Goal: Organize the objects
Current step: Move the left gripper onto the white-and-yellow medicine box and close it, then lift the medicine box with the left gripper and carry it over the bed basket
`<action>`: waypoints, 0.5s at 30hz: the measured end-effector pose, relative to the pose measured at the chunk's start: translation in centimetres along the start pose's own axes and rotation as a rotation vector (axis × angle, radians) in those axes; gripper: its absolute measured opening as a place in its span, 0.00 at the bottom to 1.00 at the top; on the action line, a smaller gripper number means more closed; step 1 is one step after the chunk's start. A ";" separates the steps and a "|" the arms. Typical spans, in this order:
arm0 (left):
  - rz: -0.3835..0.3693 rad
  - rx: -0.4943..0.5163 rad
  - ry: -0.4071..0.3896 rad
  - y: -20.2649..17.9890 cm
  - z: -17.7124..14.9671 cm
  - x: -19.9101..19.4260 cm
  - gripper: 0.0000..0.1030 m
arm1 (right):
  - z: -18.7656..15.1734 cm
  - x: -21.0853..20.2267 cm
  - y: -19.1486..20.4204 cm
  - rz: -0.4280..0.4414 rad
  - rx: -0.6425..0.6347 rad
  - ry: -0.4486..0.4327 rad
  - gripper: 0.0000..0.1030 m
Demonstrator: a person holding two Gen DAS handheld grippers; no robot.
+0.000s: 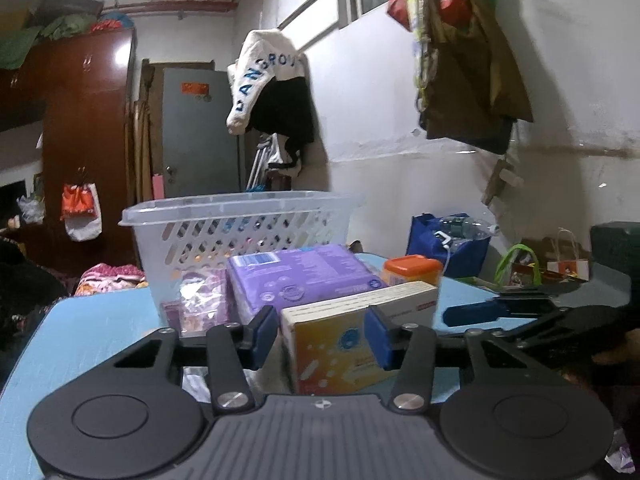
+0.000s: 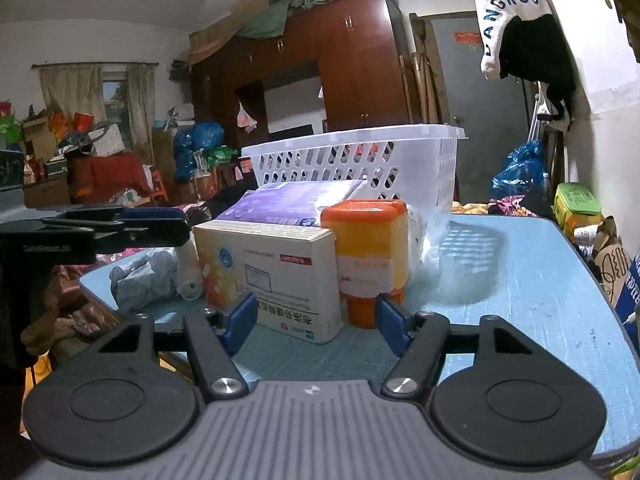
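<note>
blue table (image 2: 520,280); grey cloth (image 2: 148,276) (right wrist only).

White walls (image 1: 400,100) enclosed the room; a brown wardrobe (image 2: 352,64) stood beside a grey door (image 1: 200,132), opposite a curtained window (image 2: 114,100).

At lower centre, the left gripper (image 1: 322,338) stands open around a yellow-and-white box (image 1: 344,344) on the blue table (image 1: 88,344). Behind sit a purple pack (image 1: 304,276) and a white basket (image 1: 240,224).
</note>
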State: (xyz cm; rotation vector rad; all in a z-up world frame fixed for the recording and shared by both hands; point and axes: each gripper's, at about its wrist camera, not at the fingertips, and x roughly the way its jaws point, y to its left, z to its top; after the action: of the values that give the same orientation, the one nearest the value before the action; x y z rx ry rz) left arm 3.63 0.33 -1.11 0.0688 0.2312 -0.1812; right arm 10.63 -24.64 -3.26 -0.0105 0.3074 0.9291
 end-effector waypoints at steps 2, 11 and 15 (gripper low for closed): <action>-0.008 0.016 0.001 -0.5 -0.1 -0.3 0.51 | 0.1 0.0 -0.1 -0.004 -0.003 0.001 0.63; -0.020 -0.053 0.091 1.3 -1.2 2.3 0.46 | 0.4 0.7 -0.3 0.002 -0.026 0.005 0.55; -0.040 -0.064 0.090 1.7 -1.4 2.9 0.46 | 0.4 1.6 -0.5 0.023 -0.036 0.028 0.45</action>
State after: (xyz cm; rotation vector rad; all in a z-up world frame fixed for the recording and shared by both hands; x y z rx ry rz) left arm 6.41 1.60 -3.07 0.0086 0.3281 -0.2101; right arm 11.98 -23.65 -3.35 -0.0531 0.3177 0.9574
